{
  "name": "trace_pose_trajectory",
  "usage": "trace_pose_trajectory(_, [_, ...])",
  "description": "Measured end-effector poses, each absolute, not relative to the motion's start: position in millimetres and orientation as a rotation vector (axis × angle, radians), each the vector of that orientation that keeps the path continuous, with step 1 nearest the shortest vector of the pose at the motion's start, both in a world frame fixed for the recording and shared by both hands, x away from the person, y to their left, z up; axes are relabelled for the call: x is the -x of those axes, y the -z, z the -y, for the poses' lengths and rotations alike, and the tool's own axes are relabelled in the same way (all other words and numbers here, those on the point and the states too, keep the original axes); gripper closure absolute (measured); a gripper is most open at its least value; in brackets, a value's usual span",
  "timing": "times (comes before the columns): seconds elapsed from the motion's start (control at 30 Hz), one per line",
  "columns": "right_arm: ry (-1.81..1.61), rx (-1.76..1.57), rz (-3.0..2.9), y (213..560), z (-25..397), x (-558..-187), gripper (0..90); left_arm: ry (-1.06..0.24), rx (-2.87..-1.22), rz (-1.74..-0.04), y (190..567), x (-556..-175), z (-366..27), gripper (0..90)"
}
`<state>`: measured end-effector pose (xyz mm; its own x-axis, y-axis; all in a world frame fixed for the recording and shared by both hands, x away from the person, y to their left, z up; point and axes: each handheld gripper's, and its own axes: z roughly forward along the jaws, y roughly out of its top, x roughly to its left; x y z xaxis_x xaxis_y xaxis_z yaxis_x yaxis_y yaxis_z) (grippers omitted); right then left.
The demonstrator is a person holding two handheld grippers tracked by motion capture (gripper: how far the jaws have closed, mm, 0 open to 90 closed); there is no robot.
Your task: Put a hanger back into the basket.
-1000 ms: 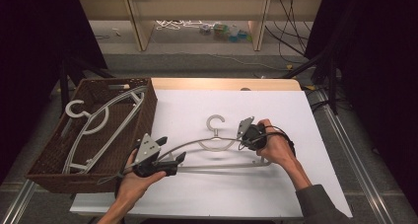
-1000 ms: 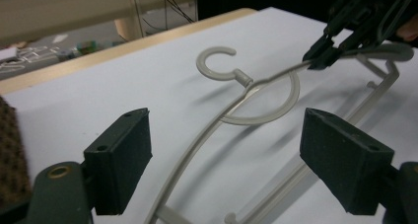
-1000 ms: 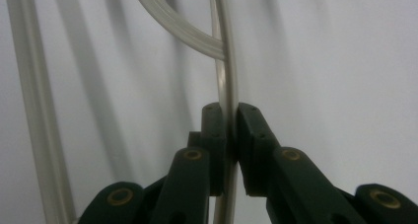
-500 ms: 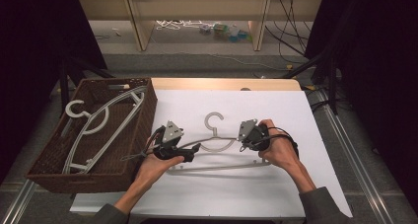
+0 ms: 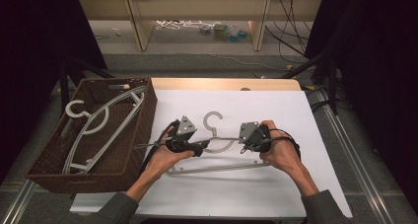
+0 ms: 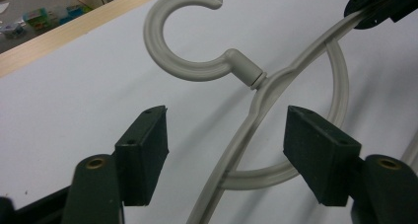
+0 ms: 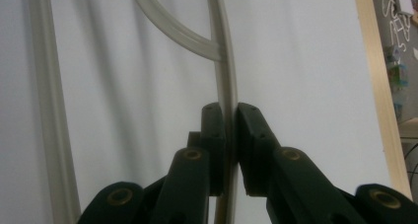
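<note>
A grey plastic hanger [image 5: 213, 120] lies flat on the white tabletop [image 5: 256, 194], hook pointing away from me. My left gripper [image 5: 200, 147] is open just left of the neck. In the left gripper view its jaws [image 6: 226, 130] straddle the hanger's sloping arm [image 6: 246, 130] without touching it, below the hook [image 6: 182, 36]. My right gripper [image 5: 243, 145] is shut on the hanger's right arm. The right gripper view shows both pads [image 7: 226, 118] pinching that thin arm [image 7: 224, 61]. The right gripper's jaw tips [image 6: 379, 2] also appear at the top right of the left gripper view.
A dark wicker basket [image 5: 148, 110] stands at the table's left edge with grey hangers [image 5: 93, 125] in it, one hook over its far-left rim. A wooden strip [image 5: 222, 84] runs along the table's far edge. Low shelves with clutter [image 5: 222, 29] stand beyond.
My left gripper has travelled right from the hanger's left end to beside the neck and now stands open around the arm. The right gripper has stayed shut in place.
</note>
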<state>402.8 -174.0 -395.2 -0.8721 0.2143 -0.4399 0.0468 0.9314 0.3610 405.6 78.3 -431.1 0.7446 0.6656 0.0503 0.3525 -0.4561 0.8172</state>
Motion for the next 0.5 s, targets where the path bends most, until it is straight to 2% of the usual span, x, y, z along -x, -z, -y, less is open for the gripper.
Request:
trace_pose_trajectory(0.13, [-0.474, -0.189, -2.603, 394, 174, -401, 82.8, -0.452, -2.108, -0.737, 432, -412, -72, 36.5])
trace_pose_trajectory(0.27, [-0.475, -0.183, -2.593, 394, 174, -401, 82.8, -0.416, -2.119, -0.721, 434, -414, -67, 42.7])
trace_pose_trajectory(0.37, [-0.474, -0.178, -2.582, 394, 173, -400, 82.8, -0.400, -2.185, -0.704, 440, -415, -64, 46.6])
trace_pose_trajectory(0.47, [-0.478, -0.163, -2.590, 393, 173, -400, 82.8, -0.398, -2.201, -0.688, 442, -416, -63, 53.3])
trace_pose_trajectory(0.5, [-0.483, -0.171, -2.594, 393, 172, -400, 82.8, -0.392, -2.197, -0.685, 442, -417, -63, 58.2])
